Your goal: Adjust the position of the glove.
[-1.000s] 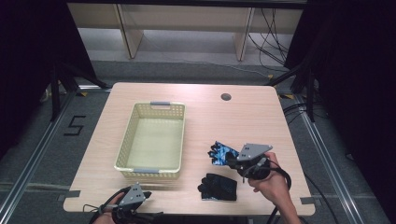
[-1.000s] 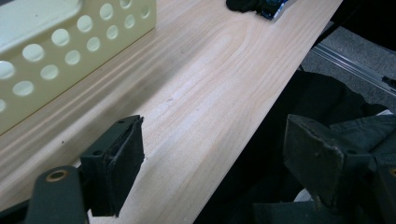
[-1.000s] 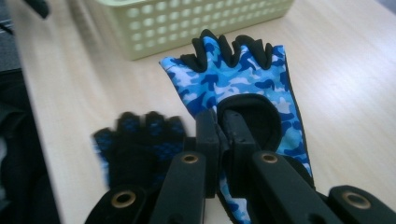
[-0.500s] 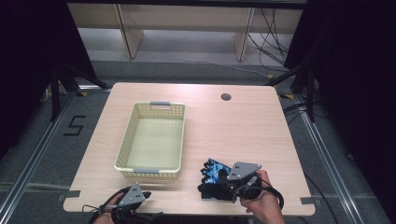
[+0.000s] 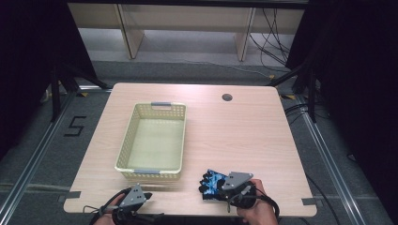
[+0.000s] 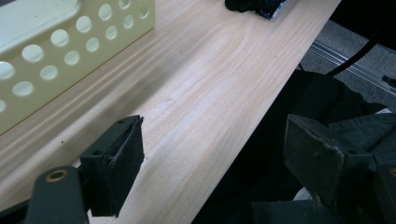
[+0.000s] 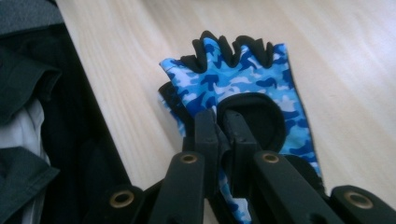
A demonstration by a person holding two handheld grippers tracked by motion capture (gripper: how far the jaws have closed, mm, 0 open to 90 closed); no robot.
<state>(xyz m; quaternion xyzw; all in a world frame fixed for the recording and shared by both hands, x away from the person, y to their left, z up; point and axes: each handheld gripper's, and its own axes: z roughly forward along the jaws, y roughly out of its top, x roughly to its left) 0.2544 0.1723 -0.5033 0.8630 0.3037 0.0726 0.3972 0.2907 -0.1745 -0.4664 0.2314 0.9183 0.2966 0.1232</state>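
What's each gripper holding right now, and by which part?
Right gripper pinches the blue camouflage fingerless glove at its black wrist-end edge. Left gripper holds nothing.

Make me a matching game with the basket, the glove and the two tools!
Things:
1. basket
2. glove
3. left tool
4. right tool

States:
A. shut on cloth
B. blue camo with black
C. open, holding nothing
D. pale yellow with round holes

Pairs: 1-D, 2-B, 3-C, 4-A
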